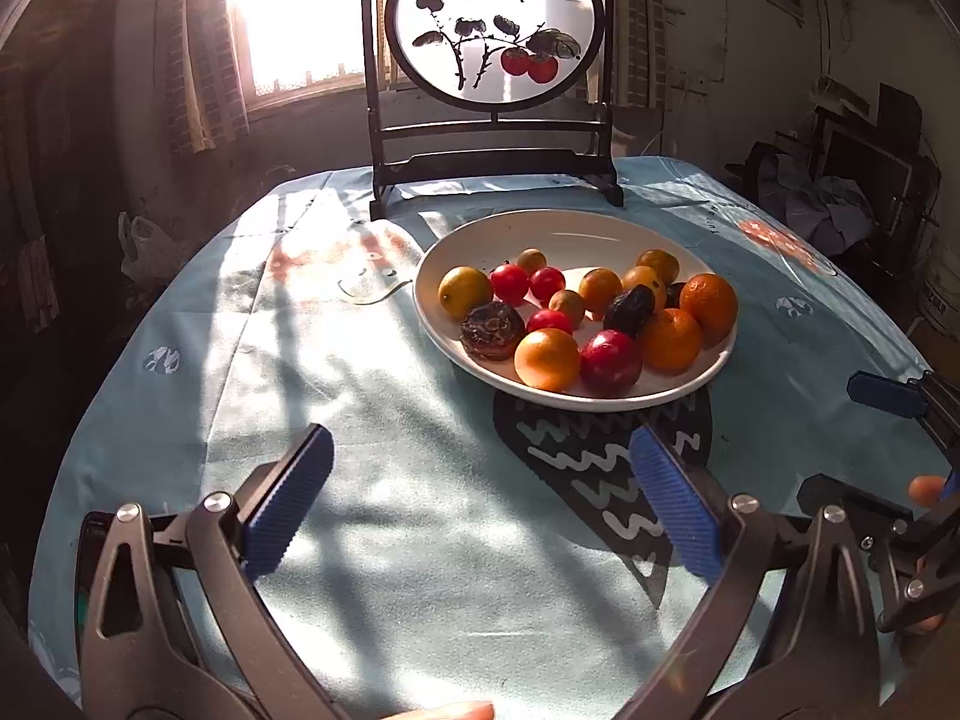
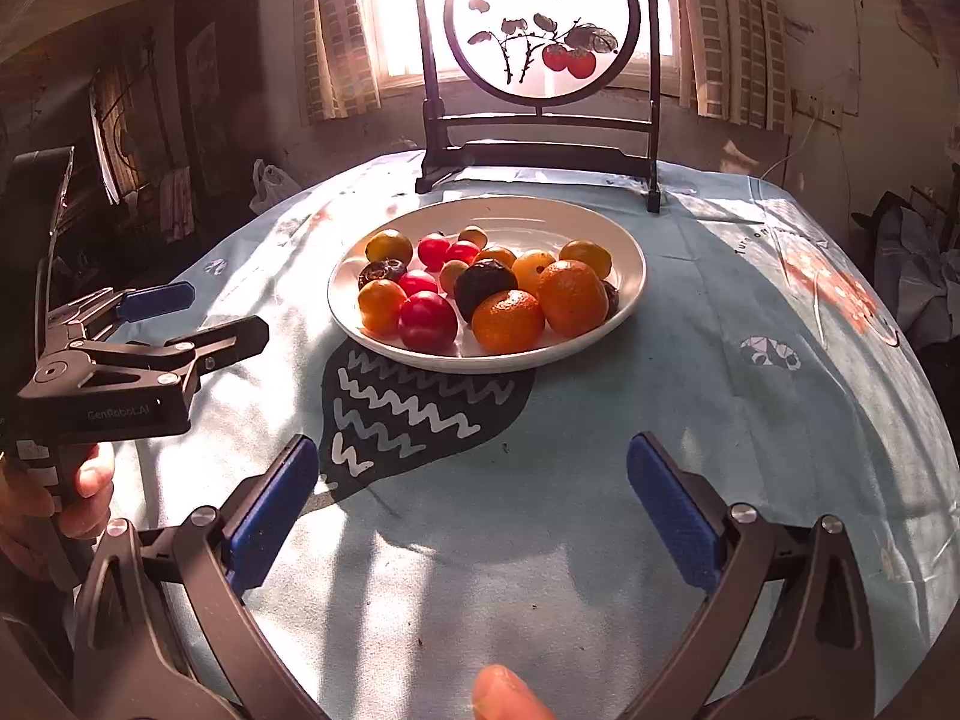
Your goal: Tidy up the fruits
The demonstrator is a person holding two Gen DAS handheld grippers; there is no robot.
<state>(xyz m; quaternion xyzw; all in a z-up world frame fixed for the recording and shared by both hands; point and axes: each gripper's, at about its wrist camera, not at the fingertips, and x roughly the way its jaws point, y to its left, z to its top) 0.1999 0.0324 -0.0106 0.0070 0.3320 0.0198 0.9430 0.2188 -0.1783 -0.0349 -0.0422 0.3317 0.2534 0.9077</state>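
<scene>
A white plate (image 1: 600, 234) (image 2: 627, 276) sits on the light blue tablecloth and holds several small fruits: orange tangerines (image 1: 669, 341) (image 2: 509, 321), red cherry tomatoes (image 1: 611, 361) (image 2: 428, 320), yellow kumquats (image 1: 465, 291) (image 2: 389, 246) and dark wrinkled fruits (image 1: 493, 330) (image 2: 485, 289). My left gripper (image 1: 480, 501) is open and empty, low over the cloth in front of the plate; it also shows in the right wrist view (image 2: 204, 315). My right gripper (image 2: 471, 498) is open and empty, in front of the plate.
A dark wooden stand with a round painted screen (image 1: 495, 18) (image 2: 543, 24) stands behind the plate at the table's far edge. The round table (image 1: 180, 360) (image 2: 780, 420) drops off on all sides. Clutter sits at the right (image 1: 840, 204).
</scene>
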